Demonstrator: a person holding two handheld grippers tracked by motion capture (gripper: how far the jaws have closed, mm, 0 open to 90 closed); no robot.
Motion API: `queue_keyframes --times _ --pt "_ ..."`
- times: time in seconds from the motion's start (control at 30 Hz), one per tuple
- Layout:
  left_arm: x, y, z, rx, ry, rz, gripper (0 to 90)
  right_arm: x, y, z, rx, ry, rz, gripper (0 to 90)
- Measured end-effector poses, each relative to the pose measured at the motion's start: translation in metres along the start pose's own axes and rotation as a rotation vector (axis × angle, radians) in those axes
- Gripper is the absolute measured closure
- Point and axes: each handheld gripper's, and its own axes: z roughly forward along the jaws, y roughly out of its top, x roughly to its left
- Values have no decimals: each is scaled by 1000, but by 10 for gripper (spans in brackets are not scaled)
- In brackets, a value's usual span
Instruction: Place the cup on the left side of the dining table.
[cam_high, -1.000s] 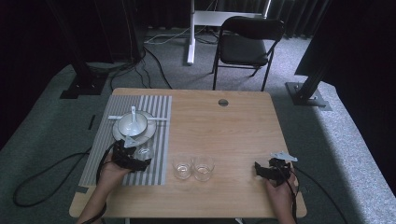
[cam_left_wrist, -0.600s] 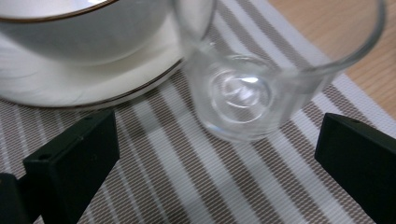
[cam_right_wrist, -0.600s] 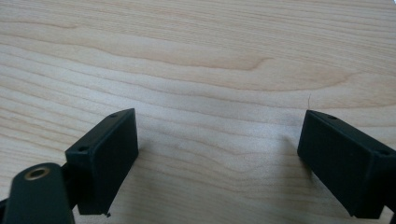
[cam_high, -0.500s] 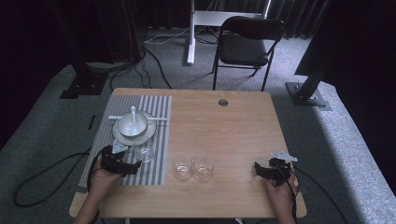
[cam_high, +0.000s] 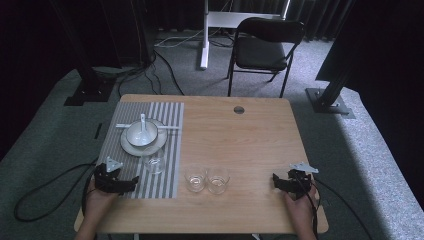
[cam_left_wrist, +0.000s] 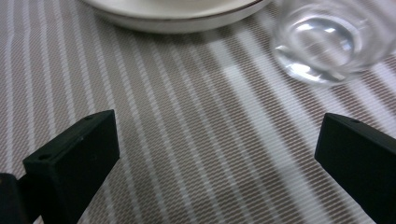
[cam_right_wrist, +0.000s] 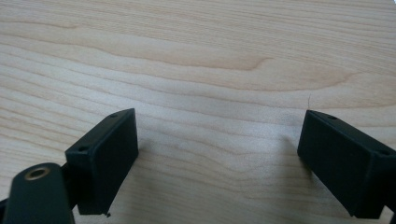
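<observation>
2 hand-held grippers sit low at the near edge of the wooden table (cam_high: 240, 145), one in each of the person's hands. The left gripper (cam_high: 131, 183) rests over the near end of the striped placemat (cam_high: 170, 120), its jaws spread wide with nothing between them; in the left gripper view the woven stripes run under the gap. The right gripper (cam_high: 276, 181) lies on bare wood near the table's right corner, jaws likewise parted and empty, with plain grain showing in the right gripper view.

Between the 2 grippers, 2 clear glasses stand just beside each other on the wood: the left glass (cam_high: 195, 178) and the right glass (cam_high: 218, 180). A little farther back, a 3rd glass (cam_high: 153, 160) stands on the placemat, close ahead of the left gripper and near the rim of a white plate (cam_high: 131, 147). A white bowl (cam_high: 141, 134) sits on that plate. Beyond the table, a black folding chair (cam_high: 265, 47) stands on the grey carpet.
</observation>
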Motion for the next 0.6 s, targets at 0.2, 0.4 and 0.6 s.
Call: queue_keyframes --times 0.2,0.4,0.6 --pt "9 -11 -2 -7 52 -44 4 0 0 0 0 0 0 118" --pt "13 -17 -7 -15 97 -74 4 0 0 0 0 0 0 118" --pt "16 -24 -12 -21 145 -91 4 0 0 0 0 0 0 118"
